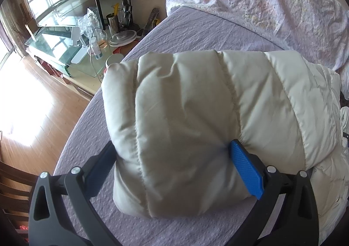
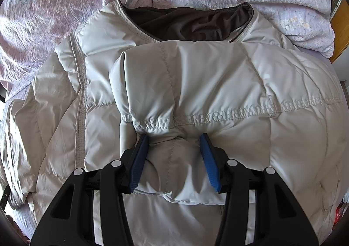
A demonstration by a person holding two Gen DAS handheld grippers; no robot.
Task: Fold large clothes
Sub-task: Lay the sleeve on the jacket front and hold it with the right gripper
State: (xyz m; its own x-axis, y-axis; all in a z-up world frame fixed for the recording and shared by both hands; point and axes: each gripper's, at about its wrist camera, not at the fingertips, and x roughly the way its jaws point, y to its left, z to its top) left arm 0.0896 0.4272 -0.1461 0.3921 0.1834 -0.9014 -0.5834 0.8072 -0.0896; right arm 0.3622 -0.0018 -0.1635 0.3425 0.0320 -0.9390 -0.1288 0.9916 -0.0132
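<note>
A lilac bed sheet (image 1: 174, 28) is carrying everything, with a floral quilt (image 2: 54, 17) bunched toward twelve o'clock in the right wrist view. The cream puffer jacket (image 2: 294, 147) is lying across the sheet, its dark-lined collar (image 2: 185, 21) sitting at twelve o'clock and a doubled-over panel already resting on the body. In the left wrist view a glass TV stand (image 1: 61, 49) is cluttering ten o'clock, beyond the bed's edge.

The left gripper (image 1: 174, 158) is straddling a thick folded roll of jacket, its blue pads set wide and pressing into the padding on both sides. The right gripper (image 2: 174, 150) is pinching a narrower bunch of fabric just below the stitched hem seam (image 2: 218, 113), fingers half apart and clamped on it.

Judging from this, the fold is going best if both hands are travelling together toward the collar, keeping the hem level and squeezing trapped air out gradually so the slippery shell is not sliding loose.
</note>
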